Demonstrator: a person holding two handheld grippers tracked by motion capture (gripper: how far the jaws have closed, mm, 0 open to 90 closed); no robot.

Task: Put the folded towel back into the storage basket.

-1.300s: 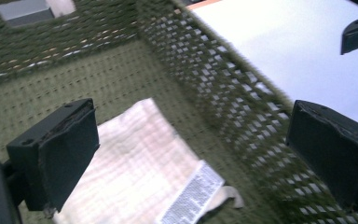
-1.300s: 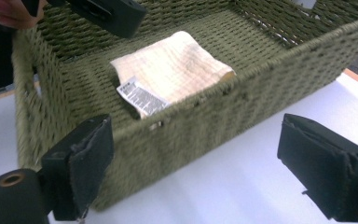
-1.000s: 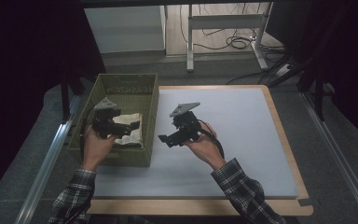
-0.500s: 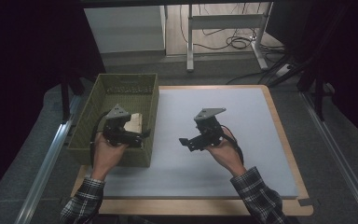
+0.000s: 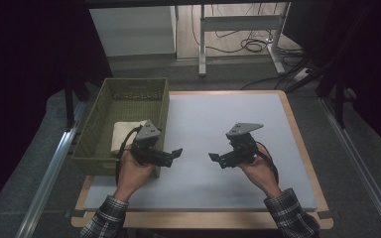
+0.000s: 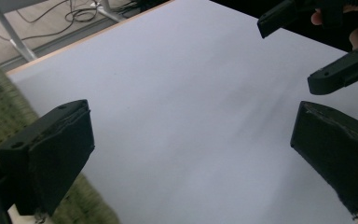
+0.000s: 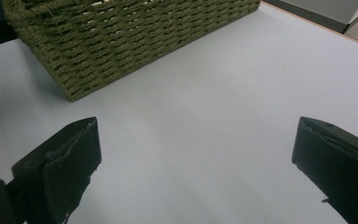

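An olive woven basket (image 5: 129, 106) stands on the left part of the white mat (image 5: 213, 119), and a cream folded cloth (image 5: 124, 135) lies inside it near its front. My left gripper (image 5: 172, 156) hovers just right of the basket's front corner, open and empty, pointing right. My right gripper (image 5: 216, 159) hovers over the mat's front middle, open and empty, pointing left toward the basket (image 7: 135, 42). In the left gripper view the right gripper (image 6: 326, 46) shows at top right, with the basket's wall (image 6: 0, 116) at the left edge.
The mat lies on a wooden board (image 5: 297, 134) with a grey floor around it. Metal rails (image 5: 49, 173) run along both sides. A white desk frame (image 5: 238, 25) and cables (image 5: 253, 44) are beyond the far edge.
My left gripper came out of the basket and moved right and toward the front, leaving the cloth in it. My right gripper drifted right and toward the front.
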